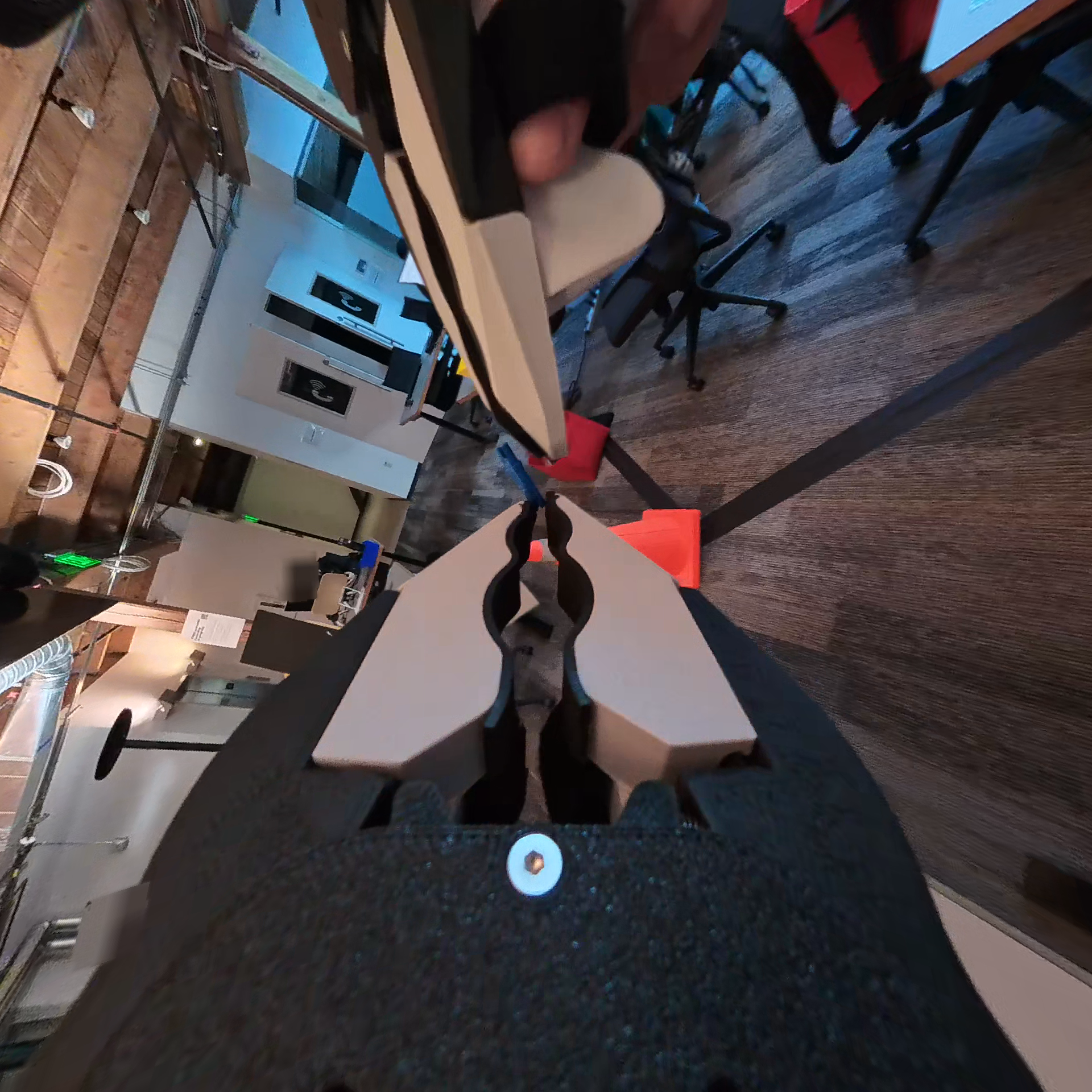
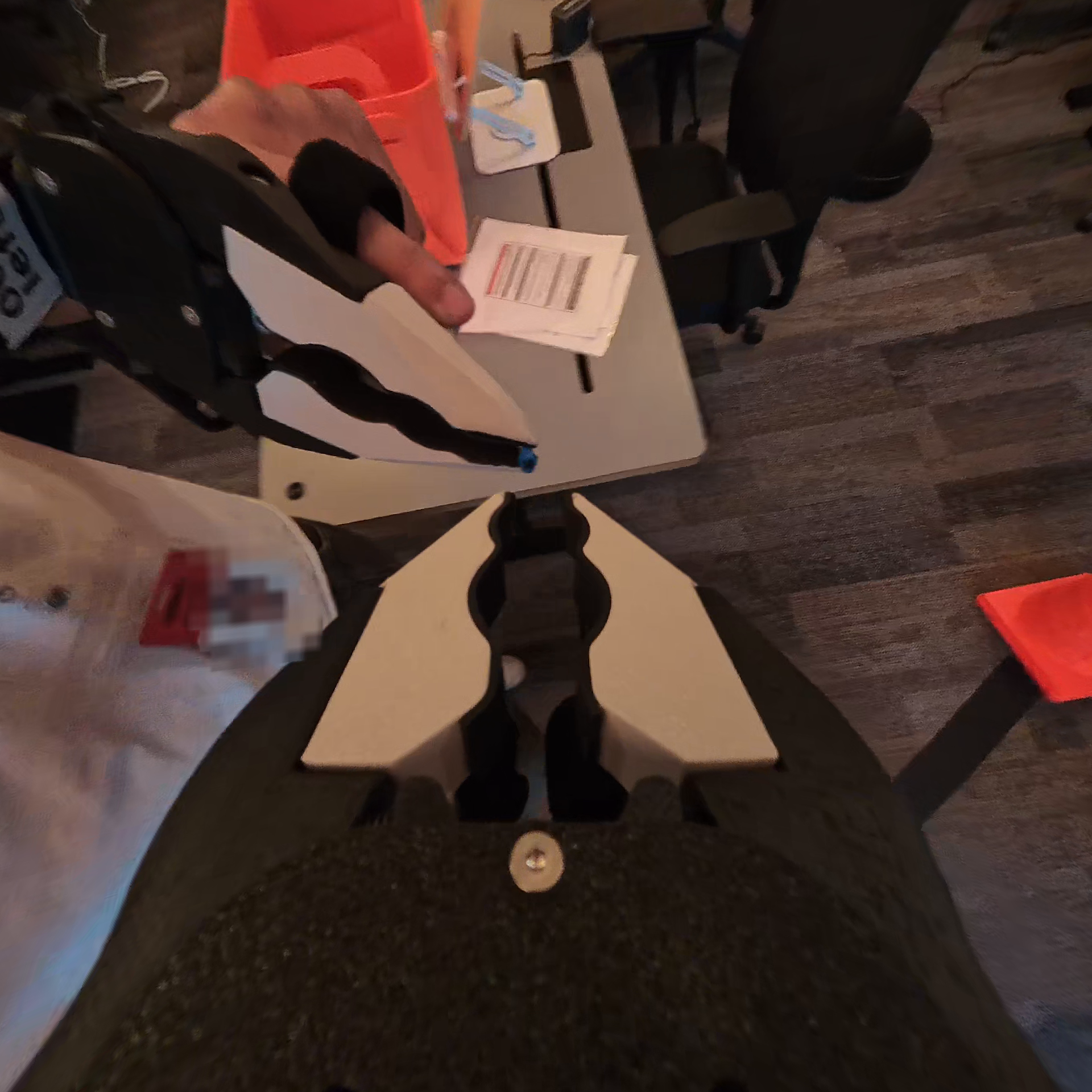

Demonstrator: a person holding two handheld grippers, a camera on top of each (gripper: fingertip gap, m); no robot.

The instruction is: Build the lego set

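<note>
A grey table (image 2: 626,378) is seen in the right wrist view, its near corner lying just beyond the grippers. A slot runs along the middle of its top. An orange bin (image 2: 378,118) stands at the far left part of the table. A white printed sheet (image 2: 549,283) is laid near the middle, just right of the bin, and a small white bag (image 2: 514,127) with pale blue pieces is placed toward the far edge. A second orange tray (image 2: 1046,632) is seen well to the right, off the table, above the patterned floor (image 2: 886,413).

The left gripper (image 2: 523,455) is held by a hand (image 2: 307,171) in a fingerless black glove, over the table's near edge. Its fingers are closed to a narrow gap and are clamped on a small blue lego piece (image 2: 527,460), which protrudes from the tips. In the left wrist view the same blue lego piece (image 1: 520,475) is seen standing out beyond the left gripper (image 1: 538,505) tips.

The right gripper (image 2: 538,502) is held just below the left gripper's tip, off the table's near edge. Its fingers are parted by a moderate gap, and a small dark item (image 2: 540,511) is seen between the tips; whether it is gripped cannot be told. In the left wrist view the right gripper (image 1: 546,452) comes in from above, its tip close to the blue piece.
</note>
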